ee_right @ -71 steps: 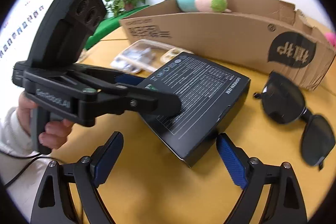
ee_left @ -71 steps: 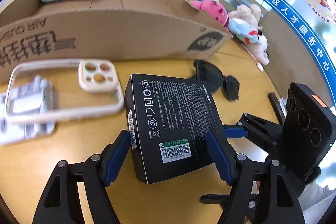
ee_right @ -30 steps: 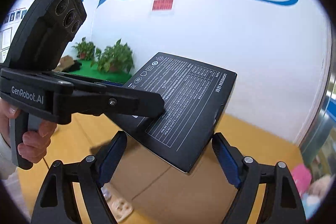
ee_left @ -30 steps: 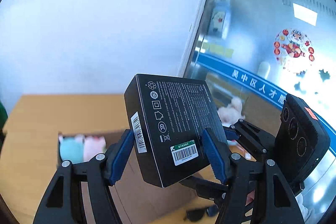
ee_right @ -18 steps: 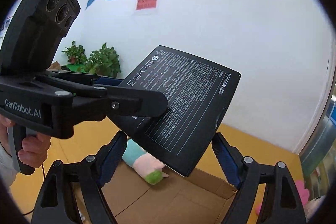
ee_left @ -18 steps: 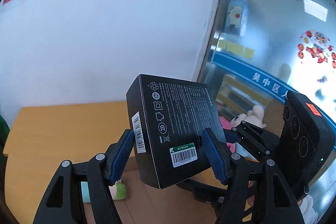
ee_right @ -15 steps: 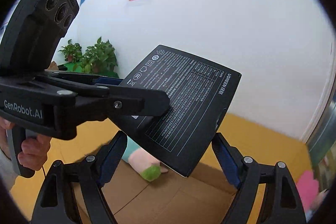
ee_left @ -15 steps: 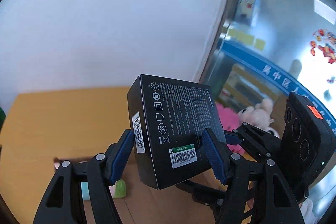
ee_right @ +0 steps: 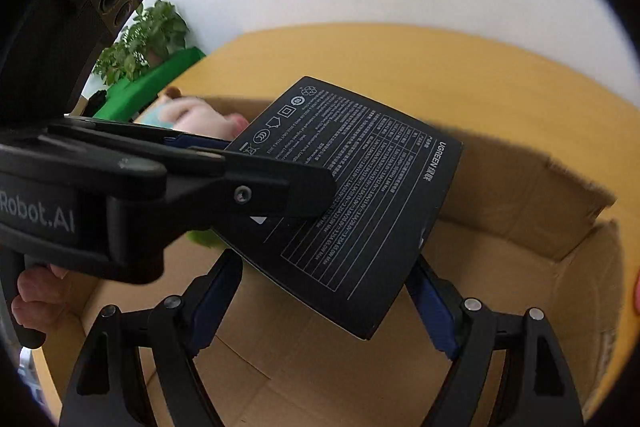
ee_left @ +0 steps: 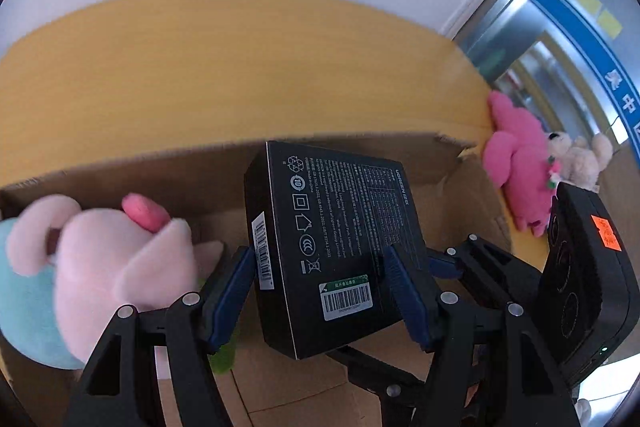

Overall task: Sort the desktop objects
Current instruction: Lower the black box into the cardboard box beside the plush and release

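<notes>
Landmark: the cardboard box (ee_left: 448,187), open-topped, standing on the yellow table (ee_left: 240,67).
Black carton: (ee_left: 336,247) tilted in the air above the cardboard box's open top, printed face toward my cameras, barcode label at its near end.
My left gripper: (ee_left: 320,291) clamped on the black carton, blue pads pressing its two long sides.
My right gripper: (ee_right: 324,303) also closed on the black carton, one pad at each edge, from the other side.
Pink-and-teal plush: (ee_left: 100,267) lying inside the cardboard box, at its left end.
Magenta plush: (ee_left: 520,163) on the table just outside the box's right end.
Cream plush: (ee_left: 580,159) touching the magenta one, farther from the box.
</notes>
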Demonstrator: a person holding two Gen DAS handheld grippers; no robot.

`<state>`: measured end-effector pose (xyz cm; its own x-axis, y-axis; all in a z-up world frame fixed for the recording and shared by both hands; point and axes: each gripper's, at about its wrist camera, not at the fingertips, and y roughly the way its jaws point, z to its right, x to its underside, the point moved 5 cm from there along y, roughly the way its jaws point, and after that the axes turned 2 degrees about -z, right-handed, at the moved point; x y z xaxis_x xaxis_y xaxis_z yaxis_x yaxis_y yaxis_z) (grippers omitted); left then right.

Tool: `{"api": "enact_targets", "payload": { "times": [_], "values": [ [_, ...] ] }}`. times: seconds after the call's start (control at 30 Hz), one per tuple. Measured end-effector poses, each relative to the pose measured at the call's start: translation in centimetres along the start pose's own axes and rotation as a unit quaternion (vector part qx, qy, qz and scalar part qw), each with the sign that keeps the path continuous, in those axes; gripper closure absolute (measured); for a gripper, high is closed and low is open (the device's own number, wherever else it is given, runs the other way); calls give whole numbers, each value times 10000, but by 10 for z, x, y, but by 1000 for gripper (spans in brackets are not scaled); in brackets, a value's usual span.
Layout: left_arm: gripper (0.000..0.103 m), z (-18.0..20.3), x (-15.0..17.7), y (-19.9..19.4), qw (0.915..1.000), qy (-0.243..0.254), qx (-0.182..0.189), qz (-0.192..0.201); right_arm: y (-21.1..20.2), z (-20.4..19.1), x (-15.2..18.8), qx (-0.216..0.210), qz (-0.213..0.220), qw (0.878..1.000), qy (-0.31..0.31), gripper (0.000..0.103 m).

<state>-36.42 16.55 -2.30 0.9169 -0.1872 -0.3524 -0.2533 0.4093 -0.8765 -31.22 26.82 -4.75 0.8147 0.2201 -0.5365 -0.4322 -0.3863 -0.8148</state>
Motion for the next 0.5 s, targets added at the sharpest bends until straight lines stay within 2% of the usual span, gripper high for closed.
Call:
{"api": "enact_targets", "payload": {
  "times": [0.1, 0.17, 0.27, 0.37, 0.47, 0.5],
  "values": [
    [43, 0, 3, 13, 9995, 47, -145, -280, 13, -6, 10, 65, -235, 9997, 27, 20],
    [43, 0, 4, 7, 9995, 39, -169, -278, 20, -4, 10, 156, -271, 9995, 50, 20],
    [42, -12, 12, -14, 9999, -82, 15, -143, 15, -11, 11, 148, -229, 9996, 52, 19],
    [41, -15, 19, -49, 9996, 30, -173, 213, 1, -15, 7, 432, -200, 9988, 138, 19],
    [33, -16, 37, -99, 9955, 227, -421, 812, -23, -14, 12, 561, -57, 9981, 240, 19],
    [28, -16, 46, -118, 9917, 320, -604, 1091, -35, -16, 16, 664, -6, 9974, 279, 19]
  ]
}}
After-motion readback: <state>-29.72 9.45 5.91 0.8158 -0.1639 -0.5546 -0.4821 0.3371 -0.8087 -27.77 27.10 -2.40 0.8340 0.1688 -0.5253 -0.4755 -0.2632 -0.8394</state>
